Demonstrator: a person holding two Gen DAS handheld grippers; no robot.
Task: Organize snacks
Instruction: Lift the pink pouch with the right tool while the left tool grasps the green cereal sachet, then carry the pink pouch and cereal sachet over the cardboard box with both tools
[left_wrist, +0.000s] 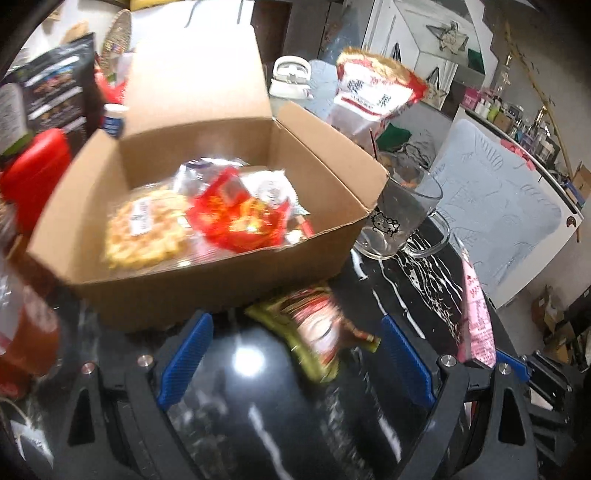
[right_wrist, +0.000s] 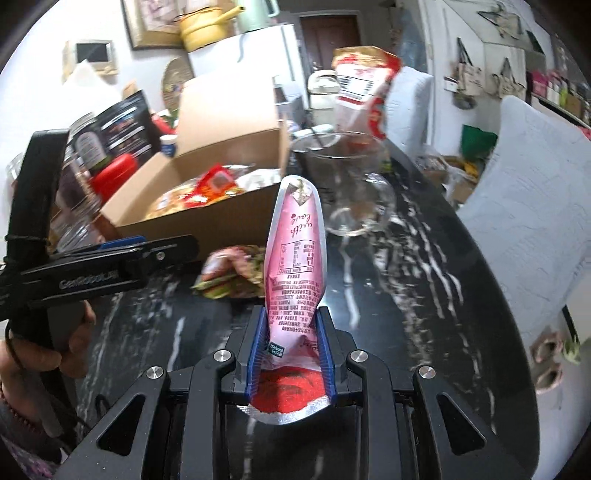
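An open cardboard box (left_wrist: 207, 273) stands on the black marble table and holds several snack packets, among them a round yellow cracker pack (left_wrist: 146, 225) and a red packet (left_wrist: 236, 218). It also shows in the right wrist view (right_wrist: 199, 221). My left gripper (left_wrist: 295, 354) is open, its blue pads either side of a green-and-red snack packet (left_wrist: 317, 332) that lies on the table in front of the box. My right gripper (right_wrist: 293, 354) is shut on a pink snack packet (right_wrist: 295, 258) and holds it upright. The left gripper (right_wrist: 147, 251) shows at the left of the right wrist view.
A clear Hello Kitty glass mug (left_wrist: 402, 218) stands right of the box. A red-and-white snack bag (left_wrist: 373, 96) stands behind it. A black bag (left_wrist: 55, 88) and a red container (left_wrist: 33, 173) stand left of the box. White chairs (right_wrist: 535, 206) ring the table edge.
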